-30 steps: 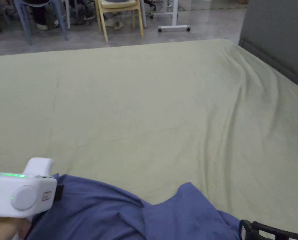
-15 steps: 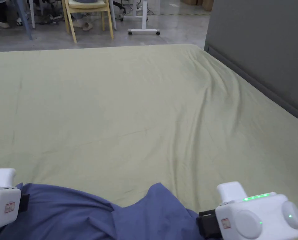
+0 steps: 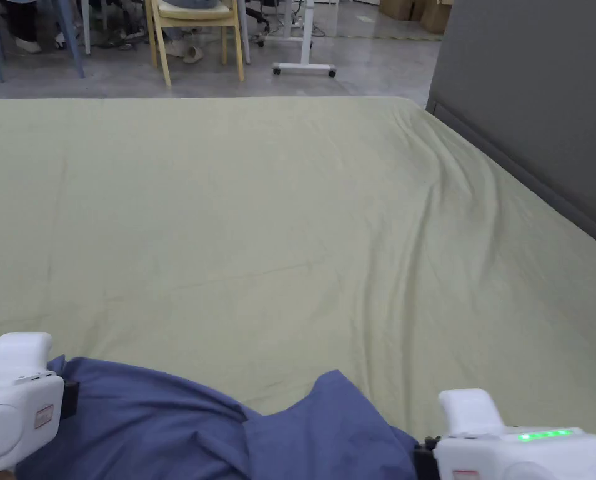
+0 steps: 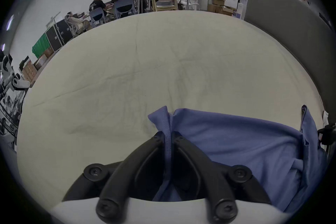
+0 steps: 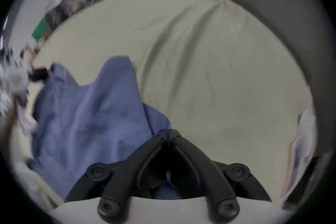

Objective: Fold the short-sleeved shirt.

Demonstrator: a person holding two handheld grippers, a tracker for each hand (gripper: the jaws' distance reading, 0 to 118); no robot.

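Shirt (image 3: pixel 184 431) bottom cut off; right gripper view bkgd blurred.

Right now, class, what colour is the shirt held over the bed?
The shirt is plain blue, with no pattern. It shows best in the left gripper view.

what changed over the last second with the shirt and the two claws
The right claw came up into the head view from the lower right corner and now sits at the shirt's right edge. The left claw slid toward the left edge of the view, though the camera shifted too. The shirt stayed bunched at the near edge of the bed sheet, one peak sticking up mid-way. Both claws are shut on the fabric now.
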